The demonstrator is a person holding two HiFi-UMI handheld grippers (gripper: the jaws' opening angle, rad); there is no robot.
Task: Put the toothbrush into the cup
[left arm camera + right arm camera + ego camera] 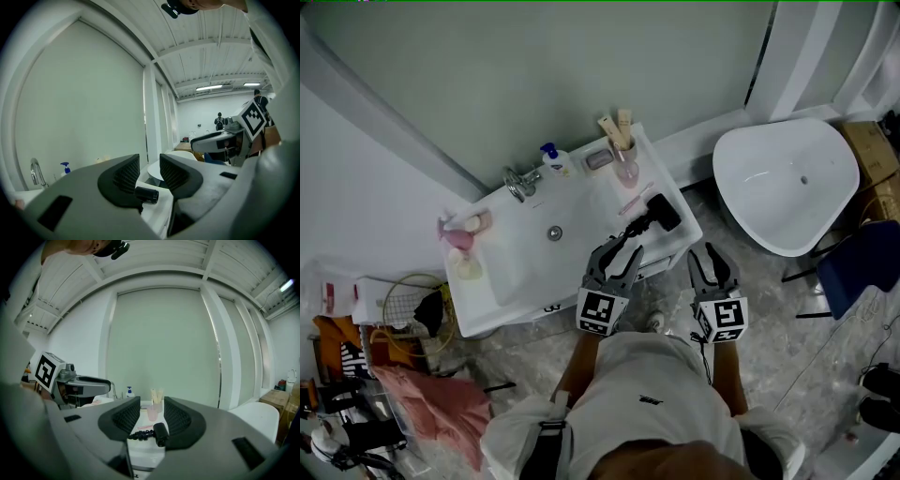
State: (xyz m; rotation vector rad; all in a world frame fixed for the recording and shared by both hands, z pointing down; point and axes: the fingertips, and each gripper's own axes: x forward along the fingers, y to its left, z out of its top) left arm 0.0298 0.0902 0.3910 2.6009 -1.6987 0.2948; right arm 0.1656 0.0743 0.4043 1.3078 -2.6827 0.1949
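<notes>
The pink toothbrush (635,200) lies flat on the glossy white sink counter (581,211). It is at twelve o'clock from the left gripper (622,251) and ten o'clock from the right gripper (705,255), and neither touches it. The translucent pink cup (626,171) stands just beyond it, at twelve o'clock. Both grippers' ribbed dark jaws stand apart, clamping nothing. Their marker cubes (600,312) bear black-and-white square patterns. A black hair dryer (658,214) with a coiled cord lies at the toothbrush's four o'clock.
</notes>
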